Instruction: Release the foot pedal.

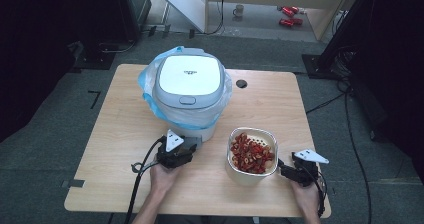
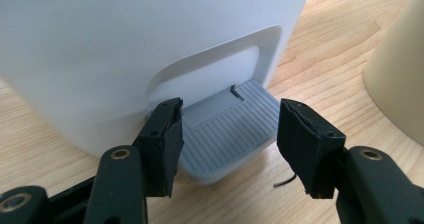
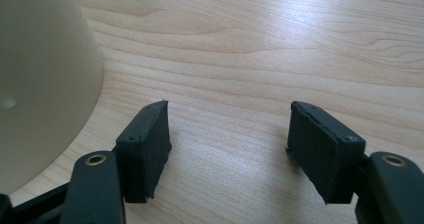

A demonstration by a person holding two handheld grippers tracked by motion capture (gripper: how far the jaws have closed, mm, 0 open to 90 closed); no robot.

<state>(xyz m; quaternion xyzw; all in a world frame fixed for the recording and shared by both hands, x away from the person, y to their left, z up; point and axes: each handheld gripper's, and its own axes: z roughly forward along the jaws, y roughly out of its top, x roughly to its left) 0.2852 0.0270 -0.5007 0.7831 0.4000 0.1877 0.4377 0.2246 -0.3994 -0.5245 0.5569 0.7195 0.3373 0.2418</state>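
A white pedal bin [image 1: 187, 104] with a shut grey-rimmed lid [image 1: 189, 75] stands at the back middle of the wooden table [image 1: 120, 134]. My left gripper [image 1: 192, 146] is low at the bin's foot. In the left gripper view it [image 2: 232, 118] is open, its jaws on either side of the grey ribbed pedal [image 2: 225, 136] without pressing on it. A cream bowl [image 1: 236, 170] of red slices [image 1: 251, 152] sits right of the bin. My right gripper [image 1: 281, 168] rests open beside that bowl [image 3: 40, 84], with bare wood between its jaws [image 3: 227, 129].
A blue bag liner [image 1: 149, 90] hangs out around the bin's rim. A small black hole [image 1: 241, 83] lies in the tabletop behind the bowl. Cables trail from both grippers over the near edge. A mug [image 1: 239, 10] and red cans [image 1: 288, 15] lie on the floor beyond.
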